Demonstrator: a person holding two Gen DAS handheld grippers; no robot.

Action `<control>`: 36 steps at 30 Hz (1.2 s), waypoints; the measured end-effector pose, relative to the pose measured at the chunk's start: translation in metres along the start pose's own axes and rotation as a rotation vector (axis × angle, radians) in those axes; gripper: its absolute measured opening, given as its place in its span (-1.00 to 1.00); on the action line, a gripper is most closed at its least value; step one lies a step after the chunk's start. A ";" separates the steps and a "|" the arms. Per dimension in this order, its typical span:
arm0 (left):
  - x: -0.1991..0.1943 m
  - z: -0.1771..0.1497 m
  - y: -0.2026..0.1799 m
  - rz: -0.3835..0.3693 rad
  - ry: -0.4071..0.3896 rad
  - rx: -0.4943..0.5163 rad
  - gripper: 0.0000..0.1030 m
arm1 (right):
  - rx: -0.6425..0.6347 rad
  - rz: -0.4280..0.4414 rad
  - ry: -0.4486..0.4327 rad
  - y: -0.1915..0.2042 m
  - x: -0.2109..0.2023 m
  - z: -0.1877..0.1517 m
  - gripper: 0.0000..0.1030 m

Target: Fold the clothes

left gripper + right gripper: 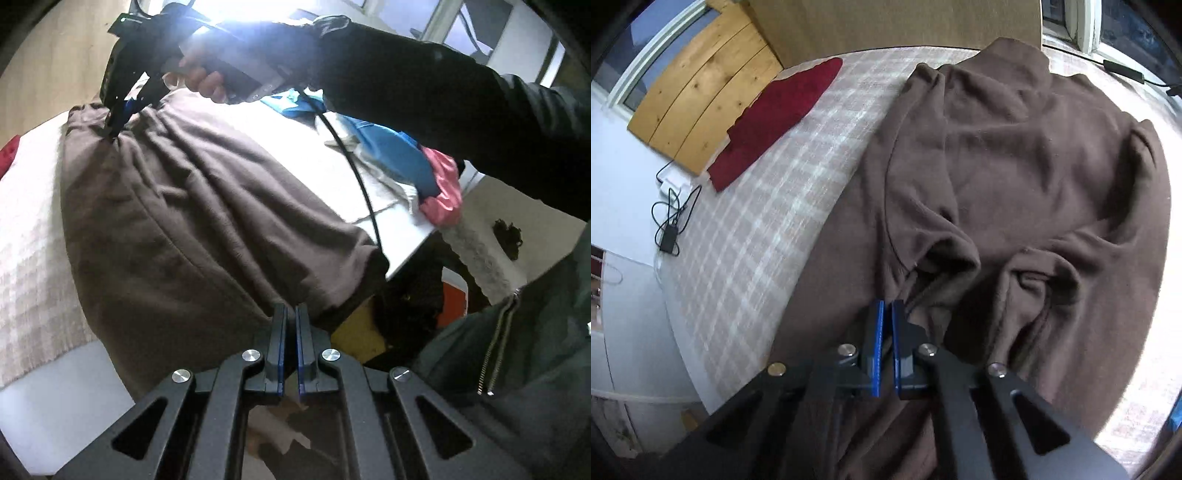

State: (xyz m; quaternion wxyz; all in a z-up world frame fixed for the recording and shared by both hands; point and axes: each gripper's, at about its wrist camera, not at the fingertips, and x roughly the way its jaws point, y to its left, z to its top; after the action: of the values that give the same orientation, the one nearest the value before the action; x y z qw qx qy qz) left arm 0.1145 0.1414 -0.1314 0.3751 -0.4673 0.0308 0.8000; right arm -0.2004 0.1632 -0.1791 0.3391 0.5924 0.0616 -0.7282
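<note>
A brown garment point(192, 221) lies spread on a checked white cloth point(29, 240) over the table. My left gripper point(290, 314) is shut on the garment's near edge, which hangs over the table edge. My right gripper point(116, 123) shows at the far end in the left wrist view, shut on the garment's far edge. In the right wrist view the right gripper point(887, 308) pinches a bunched fold of the brown garment point(1015, 166), which has wrinkles and a short sleeve point(945, 254) folded over.
A red cloth point(775, 118) lies at the far corner of the table. Blue point(391, 147) and pink point(443, 192) clothes lie piled at the table's right edge. A charger and cable point(668, 229) lie on the floor. The person's dark-sleeved arm point(443, 96) crosses above.
</note>
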 end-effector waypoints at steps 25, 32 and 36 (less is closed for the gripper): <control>0.018 0.002 -0.008 0.025 0.135 0.113 -0.93 | -0.131 -0.170 0.006 0.011 0.007 0.003 -0.89; -0.004 -0.002 -0.013 0.070 0.173 0.116 -0.77 | -0.160 -0.268 -0.074 0.018 -0.032 -0.012 -0.63; -0.039 -0.004 0.005 0.116 0.101 0.038 -0.74 | -0.237 -0.116 -0.122 0.047 -0.053 -0.046 -0.62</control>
State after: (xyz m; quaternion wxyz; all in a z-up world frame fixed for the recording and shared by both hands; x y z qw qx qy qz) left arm 0.1251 0.1136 -0.1050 0.3349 -0.4973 0.0917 0.7951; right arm -0.1322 0.1722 -0.1301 0.3670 0.4983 0.1607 -0.7689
